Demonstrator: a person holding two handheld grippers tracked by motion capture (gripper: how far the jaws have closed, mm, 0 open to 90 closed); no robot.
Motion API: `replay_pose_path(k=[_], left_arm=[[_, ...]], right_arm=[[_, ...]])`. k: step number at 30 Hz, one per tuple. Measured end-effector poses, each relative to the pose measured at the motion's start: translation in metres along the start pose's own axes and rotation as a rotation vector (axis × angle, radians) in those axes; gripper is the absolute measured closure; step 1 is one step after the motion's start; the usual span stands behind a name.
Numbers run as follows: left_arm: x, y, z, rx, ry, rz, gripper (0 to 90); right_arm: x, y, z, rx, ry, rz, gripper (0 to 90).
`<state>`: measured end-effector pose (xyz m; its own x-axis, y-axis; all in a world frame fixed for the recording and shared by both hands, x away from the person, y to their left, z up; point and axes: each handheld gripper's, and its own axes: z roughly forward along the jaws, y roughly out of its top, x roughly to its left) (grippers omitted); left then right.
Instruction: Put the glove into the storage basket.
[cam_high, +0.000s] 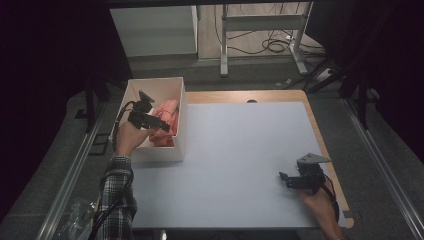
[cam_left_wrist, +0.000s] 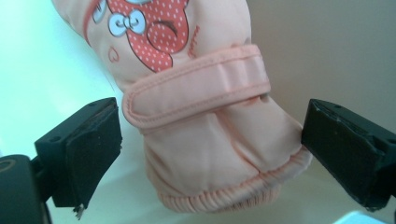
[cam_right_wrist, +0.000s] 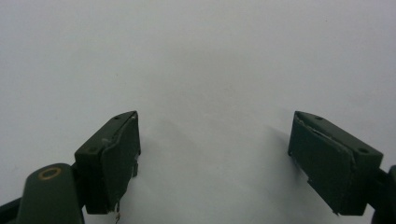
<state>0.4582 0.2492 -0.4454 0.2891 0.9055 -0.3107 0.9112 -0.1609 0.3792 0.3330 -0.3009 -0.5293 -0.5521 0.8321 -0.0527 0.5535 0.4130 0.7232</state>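
Mitten (cam_high: 165, 122), pink, inside white box (cam_high: 180, 145) at left edge of worktop (cam_high: 235, 150), lying against box's right wall. High view: left gripper (cam_high: 162, 125) held over box, tips above mitten, gap to it too small to judge from here. Left hand (cam_high: 127, 137) at box's near-left corner, plaid sleeve (cam_high: 117, 192) below. Right gripper (cam_high: 284, 179) low over near-right part of worktop, well apart from box, pointing left, grey plate (cam_high: 312, 160) on top. Right hand (cam_high: 315, 202) behind it. Clear plastic bag (cam_high: 75, 215) off worktop at lower left. Desk legs and cables (cam_high: 275, 45) on floor beyond.

Left gripper view: mitten (cam_left_wrist: 210, 135) cuff-end nearest, elastic cuff at bottom, strap (cam_left_wrist: 196, 91) across wrist, red dotted print with white bow near top. Left gripper (cam_left_wrist: 210, 149) spread wide, one jaw each side of cuff. Left pad apart from fabric; right pad just beside cuff edge, touching or not cannot tell. No squeeze on fabric, nothing gripped. Box floor pale under mitten, tan box wall (cam_left_wrist: 327, 46) behind at right.

Right gripper view: right gripper (cam_right_wrist: 212, 161) wide open, nothing between jaws, bare white worktop (cam_right_wrist: 210, 60) ahead and below.
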Motion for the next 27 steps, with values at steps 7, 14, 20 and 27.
replay_pose_path(k=[7,14,20,27], left_arm=[[-0.008,0.002,0.004,0.004,-0.020,0.052,11.5],[-0.022,0.007,0.005,-0.030,-0.061,0.109,18.5],[-0.017,0.008,0.000,-0.065,-0.026,0.093,19.3],[-0.010,0.004,-0.003,-0.101,0.014,0.073,21.3]], right_arm=[[0.000,0.000,0.000,0.000,0.000,0.000,17.1],[0.000,0.000,0.000,0.000,0.000,0.000,17.1],[0.000,0.000,0.000,0.000,0.000,0.000,17.1],[0.000,0.000,0.000,0.000,0.000,0.000,17.1]])
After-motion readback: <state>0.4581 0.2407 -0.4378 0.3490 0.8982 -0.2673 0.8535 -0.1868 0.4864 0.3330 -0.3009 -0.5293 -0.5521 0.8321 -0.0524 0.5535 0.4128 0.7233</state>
